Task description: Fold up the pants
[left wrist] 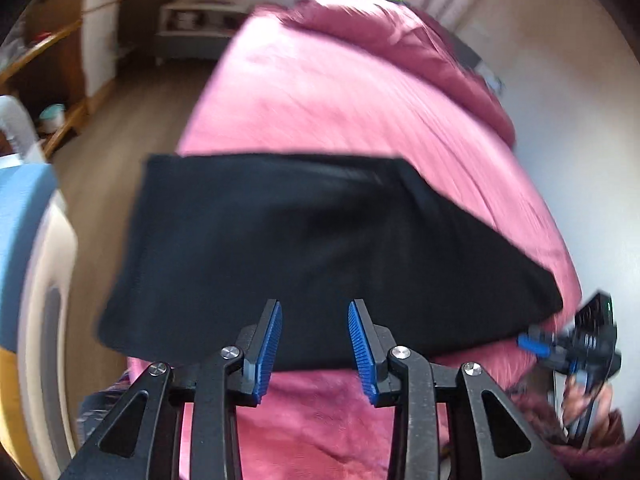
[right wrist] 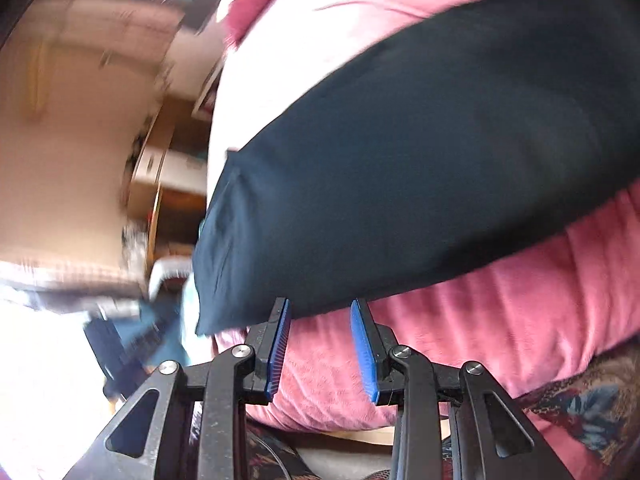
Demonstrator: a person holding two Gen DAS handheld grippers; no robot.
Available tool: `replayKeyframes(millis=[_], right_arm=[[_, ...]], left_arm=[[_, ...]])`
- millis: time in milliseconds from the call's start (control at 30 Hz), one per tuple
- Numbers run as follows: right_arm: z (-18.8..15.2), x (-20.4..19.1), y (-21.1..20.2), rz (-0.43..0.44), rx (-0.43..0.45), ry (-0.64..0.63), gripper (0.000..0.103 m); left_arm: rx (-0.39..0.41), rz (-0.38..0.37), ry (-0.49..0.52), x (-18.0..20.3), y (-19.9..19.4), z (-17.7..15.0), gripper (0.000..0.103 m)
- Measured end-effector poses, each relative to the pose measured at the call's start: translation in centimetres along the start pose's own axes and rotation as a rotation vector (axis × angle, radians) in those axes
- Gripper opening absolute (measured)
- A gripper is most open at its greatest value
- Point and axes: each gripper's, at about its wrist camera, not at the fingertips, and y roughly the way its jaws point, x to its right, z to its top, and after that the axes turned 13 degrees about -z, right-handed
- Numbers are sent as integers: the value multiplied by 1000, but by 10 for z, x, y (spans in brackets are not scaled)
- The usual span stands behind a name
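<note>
The black pants (left wrist: 312, 248) lie folded in a wide flat band across the pink blanket (left wrist: 320, 92) on the bed. My left gripper (left wrist: 315, 312) is open and empty, its blue pads just at the near edge of the pants. In the right wrist view the pants (right wrist: 420, 168) show as a dark band running up to the right. My right gripper (right wrist: 320, 308) is open and empty, right at the near edge of the pants by their left corner. The right gripper also shows in the left wrist view (left wrist: 532, 340) at the right end of the pants.
The bed's pink blanket (right wrist: 500, 320) spreads under and around the pants. Wooden floor (left wrist: 132, 120) and white and wooden furniture (left wrist: 100, 40) lie to the left of the bed. A blue and white object (left wrist: 24, 240) stands close at the left. A patterned cloth (right wrist: 592, 408) lies at the lower right.
</note>
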Motion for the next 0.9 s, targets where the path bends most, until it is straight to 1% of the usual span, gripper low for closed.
replayKeyframes(millis=[67,133,167,300,333,367,433,500,533,567,600,667,700,733,767,800,867,900], right_arm=[[-2,4,11,-3,-35,36,33],[-5,2,19,-2,-57,43,33],[-6,0,24,-1,-63,45,33],[2,-2,39,14,-73,104,33],[3,-3,44,-3,-84,113,33],[4,-2,49,-6,-90,127,33],[4,-2,54,0,-89,142,33],[5,0,53,-1,-71,149,32],[7,1,52,-7,-55,148,29],[9,1,50,-21,-32,142,16],[10,2,48,-29,-19,139,8],[10,-3,40,-35,11,104,7],[8,-12,32,-53,32,54,6],[6,-19,27,-75,47,7,6],[3,-27,20,-120,62,-47,6],[1,-28,20,-145,61,-60,6],[0,-21,27,-191,35,-58,6],[0,-15,34,-204,19,-37,6]], left_arm=[[-43,-14,28,4,14,-3,35],[-67,-2,50,5,22,-6,35],[-77,-1,47,4,25,-7,35],[-90,-49,-4,-9,26,-15,36],[-86,-63,-30,-14,24,-16,37],[-85,-71,-55,-19,24,-15,41],[-88,-89,-143,-31,21,-16,41],[-72,-142,-236,-45,13,-19,41],[-64,-160,-275,-52,10,-21,41],[-54,-174,-323,-60,7,-23,41],[-41,-179,-350,-65,7,-24,41],[-19,-185,-389,-72,4,-26,36],[-13,-183,-408,-76,3,-28,31],[-10,-165,-404,-77,2,-29,24],[-8,-145,-394,-77,2,-30,19],[-14,-113,-386,-76,2,-31,18],[-29,-110,-411,-80,3,-33,16],[-31,-103,-408,-80,1,-34,15]])
